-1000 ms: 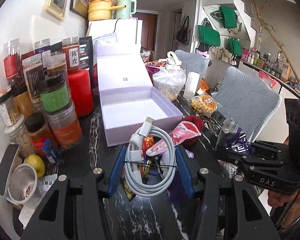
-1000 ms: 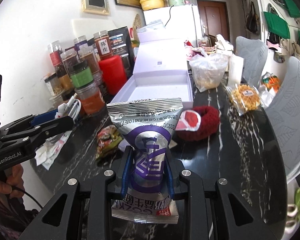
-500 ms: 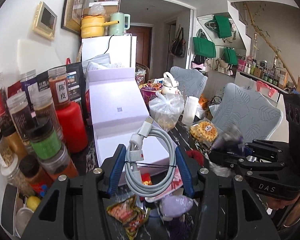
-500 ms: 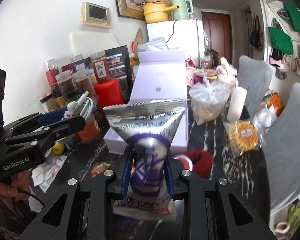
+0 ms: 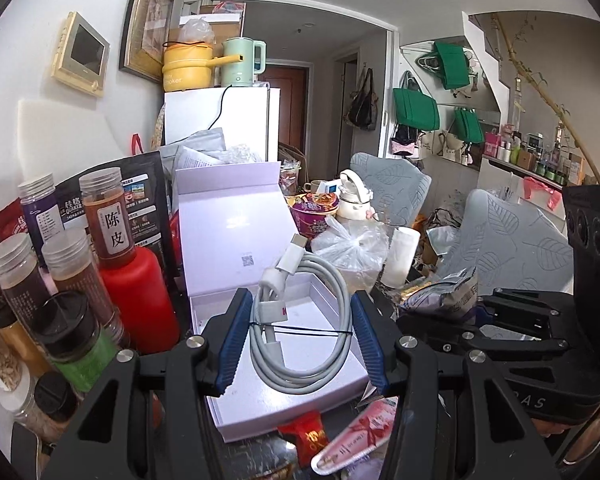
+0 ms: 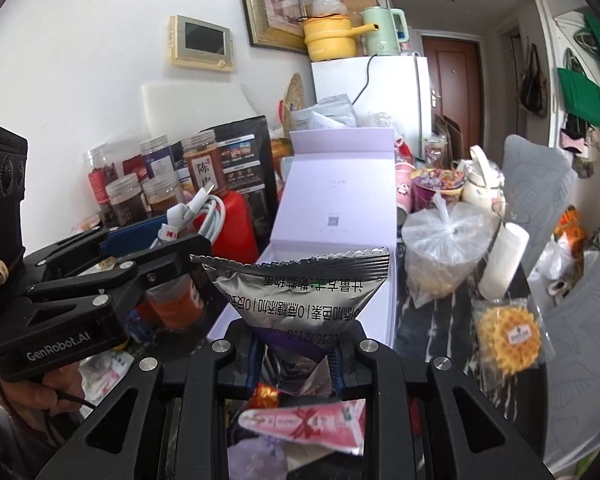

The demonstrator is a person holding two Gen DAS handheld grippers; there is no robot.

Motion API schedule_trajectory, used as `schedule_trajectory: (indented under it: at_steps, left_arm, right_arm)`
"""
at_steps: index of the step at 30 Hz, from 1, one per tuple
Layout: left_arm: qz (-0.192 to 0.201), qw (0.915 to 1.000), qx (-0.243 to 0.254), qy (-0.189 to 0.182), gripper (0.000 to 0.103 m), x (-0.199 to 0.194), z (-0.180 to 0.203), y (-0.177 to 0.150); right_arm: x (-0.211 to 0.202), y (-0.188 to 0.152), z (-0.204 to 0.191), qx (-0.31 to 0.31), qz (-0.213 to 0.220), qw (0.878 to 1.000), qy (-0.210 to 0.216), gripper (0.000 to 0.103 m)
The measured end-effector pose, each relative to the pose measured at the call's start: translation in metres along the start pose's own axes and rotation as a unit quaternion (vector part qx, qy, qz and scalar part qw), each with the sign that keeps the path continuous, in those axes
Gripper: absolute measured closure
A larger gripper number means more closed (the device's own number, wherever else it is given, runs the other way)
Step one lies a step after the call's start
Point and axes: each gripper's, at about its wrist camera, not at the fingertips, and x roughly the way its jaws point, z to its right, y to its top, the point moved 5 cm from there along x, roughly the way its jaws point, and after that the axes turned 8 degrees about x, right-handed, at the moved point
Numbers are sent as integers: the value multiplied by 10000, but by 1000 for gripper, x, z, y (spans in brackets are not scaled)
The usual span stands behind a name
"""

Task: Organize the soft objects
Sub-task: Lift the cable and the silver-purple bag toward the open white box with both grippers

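My left gripper is shut on a coiled white charging cable, held above the tray of an open lavender box. In the right wrist view this gripper and its cable hang to the left of the box. My right gripper pinches the lower part of a silver and purple snack bag, and its jaws are closing on it. The bag stands upright in front of the box's near end. From the left wrist camera, the right gripper and the bag sit just right of the box.
Several spice jars and a red bottle crowd the left of the box. A tied plastic bag and a white roll stand to its right. A red candy, a pink packet and a waffle packet lie on the dark marble table.
Both grippers have risen and moved forward toward the box, each keeping its load. The cable now hangs over the box tray, and the snack bag has come up to the box's near end.
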Motion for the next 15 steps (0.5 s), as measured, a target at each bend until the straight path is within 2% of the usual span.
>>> schedule_trajectory:
  at_steps: [8,15]
  left_arm:
    - [8,9998,-128,147,52,32,-24,15]
    - [69,9997,4,214,52,60,-31,33]
  right_arm:
    - [28,32,13,-78,98,9999,-48,77]
    - [51,55,21,-90,179,9998,-47,77]
